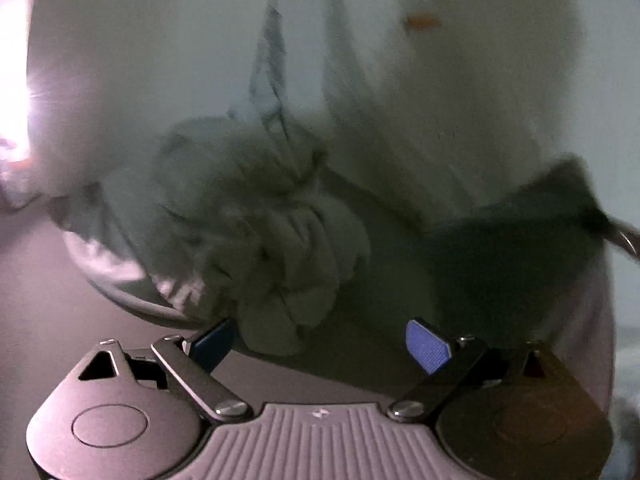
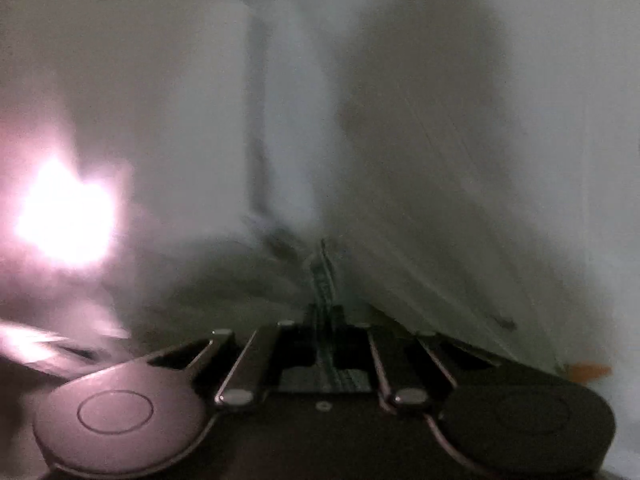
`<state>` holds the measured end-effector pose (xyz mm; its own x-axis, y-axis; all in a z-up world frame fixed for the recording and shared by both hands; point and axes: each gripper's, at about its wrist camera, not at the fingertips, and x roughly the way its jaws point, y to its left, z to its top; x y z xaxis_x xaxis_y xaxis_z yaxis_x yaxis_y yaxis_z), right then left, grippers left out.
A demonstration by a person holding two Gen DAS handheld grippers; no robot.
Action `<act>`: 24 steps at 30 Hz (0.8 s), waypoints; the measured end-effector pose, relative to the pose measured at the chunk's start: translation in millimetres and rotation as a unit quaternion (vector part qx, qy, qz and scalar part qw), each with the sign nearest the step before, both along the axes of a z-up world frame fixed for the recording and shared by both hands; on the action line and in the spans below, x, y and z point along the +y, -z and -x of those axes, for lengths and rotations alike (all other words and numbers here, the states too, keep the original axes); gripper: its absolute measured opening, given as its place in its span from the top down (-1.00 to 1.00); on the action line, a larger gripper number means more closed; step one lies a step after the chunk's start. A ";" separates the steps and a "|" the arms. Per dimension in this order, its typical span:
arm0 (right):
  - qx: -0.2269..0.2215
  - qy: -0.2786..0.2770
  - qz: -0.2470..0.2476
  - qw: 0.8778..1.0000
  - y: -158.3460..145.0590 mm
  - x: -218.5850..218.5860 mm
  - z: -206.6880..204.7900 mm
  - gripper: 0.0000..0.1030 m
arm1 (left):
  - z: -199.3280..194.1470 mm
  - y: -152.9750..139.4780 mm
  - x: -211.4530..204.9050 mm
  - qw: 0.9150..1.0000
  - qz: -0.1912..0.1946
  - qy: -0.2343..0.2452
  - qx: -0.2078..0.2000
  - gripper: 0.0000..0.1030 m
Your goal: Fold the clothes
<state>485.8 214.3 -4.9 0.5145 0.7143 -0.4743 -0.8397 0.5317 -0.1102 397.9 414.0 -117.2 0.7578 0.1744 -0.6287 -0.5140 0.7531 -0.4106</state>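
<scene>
A pale white garment [image 1: 400, 100] hangs stretched upward across the left wrist view, with a small orange mark [image 1: 422, 21] on it. Its lower part is bunched into a twisted grey-white wad [image 1: 280, 240] just ahead of my left gripper [image 1: 320, 344]. That gripper stands open; its blue pads [image 1: 428, 346] are far apart and grip nothing, though the wad's bottom edge comes close to the left finger. In the blurred right wrist view my right gripper [image 2: 324, 320] is shut on a thin hem [image 2: 324, 272] of the same white garment [image 2: 440, 160], which rises from the fingers.
A dark piece of cloth [image 1: 520, 232] lies to the right of the wad. A pale curved rim [image 1: 120, 280], perhaps a basket, shows at lower left. Bright glare [image 2: 68, 212] washes out the left side of the right wrist view. The surface below is brownish-grey.
</scene>
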 end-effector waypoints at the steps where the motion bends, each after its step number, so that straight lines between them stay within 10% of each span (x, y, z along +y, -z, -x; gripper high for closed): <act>1: 0.001 -0.030 0.005 1.000 -4.5 -3.2 26.3 0.86 | 12.1 -3.6 7.3 1.000 0.014 -0.012 -0.012 -0.82; 6: 0.149 -0.083 0.086 0.982 67.2 1.1 90.3 0.39 | 52.5 6.6 30.6 0.994 0.059 -0.092 -0.013 -0.84; 10: 0.212 -0.032 0.074 0.974 87.5 -24.9 97.5 0.00 | 44.0 13.7 14.3 0.998 0.043 -0.043 0.008 -0.84; 18: 0.163 0.162 0.095 0.969 83.2 -133.0 46.6 -0.11 | -40.7 53.7 -65.8 0.982 -0.049 0.162 0.082 -0.92; 24: 0.139 0.275 0.121 0.944 93.4 -210.8 23.2 -0.35 | -77.3 86.2 -69.3 0.960 -0.138 0.182 0.161 -0.92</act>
<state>462.6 3.5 -98.3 0.6078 0.2288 -0.7604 -0.4590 0.8826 -0.1013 475.2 344.7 -203.4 0.5745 0.1283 -0.8084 -0.2632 0.9641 -0.0340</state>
